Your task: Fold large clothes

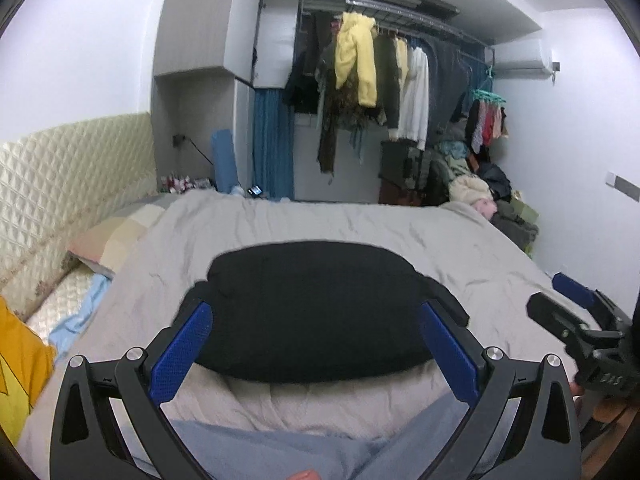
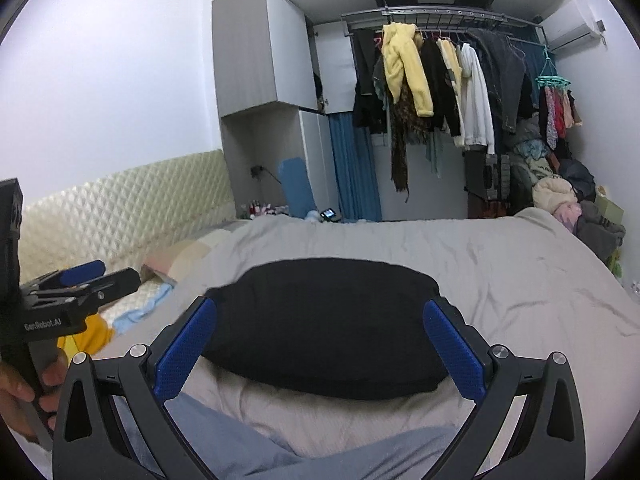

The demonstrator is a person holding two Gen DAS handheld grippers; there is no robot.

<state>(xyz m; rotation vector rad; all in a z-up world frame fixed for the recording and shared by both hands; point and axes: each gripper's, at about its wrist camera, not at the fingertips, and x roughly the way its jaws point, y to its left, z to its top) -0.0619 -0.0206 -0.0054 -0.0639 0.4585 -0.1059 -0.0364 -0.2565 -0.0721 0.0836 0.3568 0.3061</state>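
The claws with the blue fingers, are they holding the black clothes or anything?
No, nothing is held. The left claw and the right claw are both open wide, above the folded black garment lying on the grey bedspread.

The yellow cushion [image 1: 16, 364] is being cut off by the left edge. The right hand-held gripper [image 1: 560, 300] is being cropped at the frame's right edge, its jaw spacing being left unclear.
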